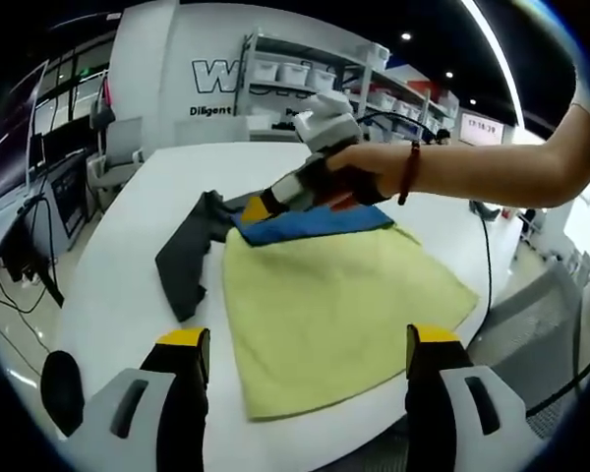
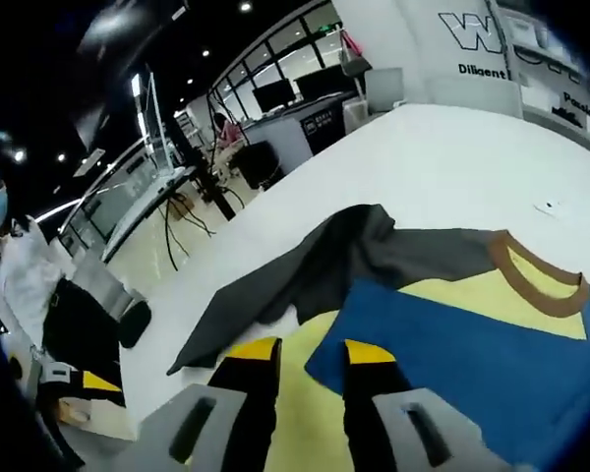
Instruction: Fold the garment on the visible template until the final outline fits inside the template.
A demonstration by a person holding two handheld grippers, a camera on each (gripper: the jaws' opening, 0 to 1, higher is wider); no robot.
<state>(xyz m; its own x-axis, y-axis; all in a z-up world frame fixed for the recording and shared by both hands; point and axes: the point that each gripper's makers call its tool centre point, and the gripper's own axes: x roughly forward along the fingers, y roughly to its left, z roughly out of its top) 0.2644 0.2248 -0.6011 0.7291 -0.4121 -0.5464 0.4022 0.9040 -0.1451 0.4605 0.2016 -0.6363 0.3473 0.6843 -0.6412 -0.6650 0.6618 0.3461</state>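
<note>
The garment lies on the white table (image 1: 118, 275), a colour-block shirt with a large yellow panel (image 1: 334, 305), a blue panel (image 1: 310, 224) folded across its far edge and a grey sleeve (image 1: 185, 261) trailing left. My left gripper (image 1: 308, 342) hangs wide open above the yellow panel's near edge, holding nothing. A hand holds my right gripper (image 1: 264, 206) at the blue panel's left corner. In the right gripper view that gripper (image 2: 311, 352) has its jaws a narrow gap apart over the blue panel's (image 2: 472, 364) corner, with the yellow cloth (image 2: 305, 413), grey sleeve (image 2: 305, 275) and brown collar (image 2: 531, 275) ahead.
A person's forearm (image 1: 492, 167) reaches in from the right across the table. A cable (image 1: 490, 256) runs off the table's right side. Shelves with bins (image 1: 295, 74) stand behind, and desks and chairs (image 2: 265, 157) lie beyond the table's far edge.
</note>
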